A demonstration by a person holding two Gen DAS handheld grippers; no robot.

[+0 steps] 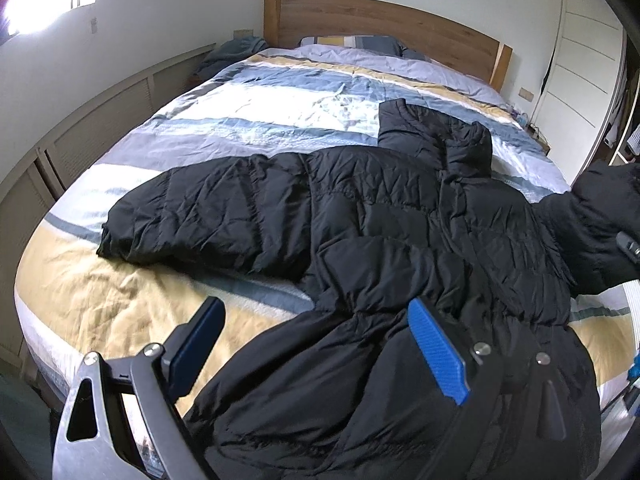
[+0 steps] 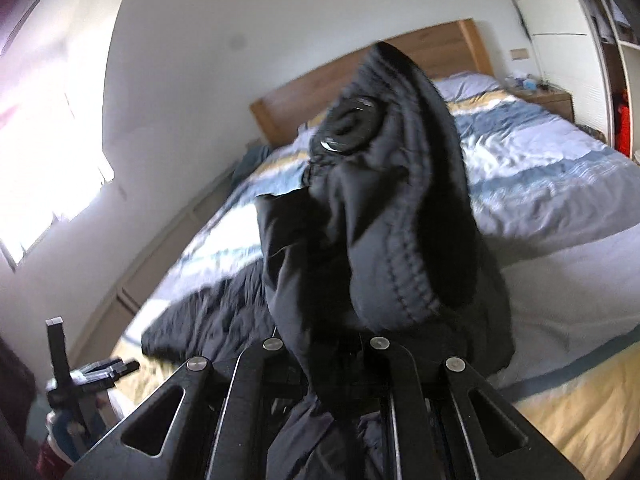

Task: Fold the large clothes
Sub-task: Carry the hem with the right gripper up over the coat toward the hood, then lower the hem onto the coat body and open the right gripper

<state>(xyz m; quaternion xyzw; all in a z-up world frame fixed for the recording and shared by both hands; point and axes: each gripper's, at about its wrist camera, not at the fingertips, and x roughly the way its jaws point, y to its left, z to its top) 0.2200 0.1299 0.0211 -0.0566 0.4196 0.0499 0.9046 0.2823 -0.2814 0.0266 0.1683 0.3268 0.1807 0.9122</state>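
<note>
Lying across the near half of the bed (image 1: 120,304), the black puffer jacket (image 1: 360,216) was spread body-up, its collar (image 1: 432,132) pointing toward the headboard (image 1: 384,20) and one sleeve (image 1: 192,208) stretched flat to the left. The other sleeve (image 2: 384,208) was off the bed on the right, bunched and raised in the right gripper (image 2: 326,360), whose jaws were closed on the fabric below the cuff; a snap button (image 2: 352,124) showed near the cuff's edge, and the view was blurred. The left gripper (image 1: 316,344) hovered over the jacket's near hem with its blue pads (image 1: 436,352) spread wide and nothing between them, not touching the cloth as far as could be told. Striped bedding (image 1: 280,96) lay rumpled under the jacket, a pillow (image 1: 352,42) sat at the far end, and a nightstand (image 2: 548,98) stood beyond the bed's right side. The step looked like folding the raised sleeve inward over the body. The slick, puffy fabric could slide out of the closed jaws if the pull were quick, since only a bunch near the cuff was held. With the left gripper not pinning the hem, dragging the sleeve across could shift the whole jacket or spring the fold back open.
</note>
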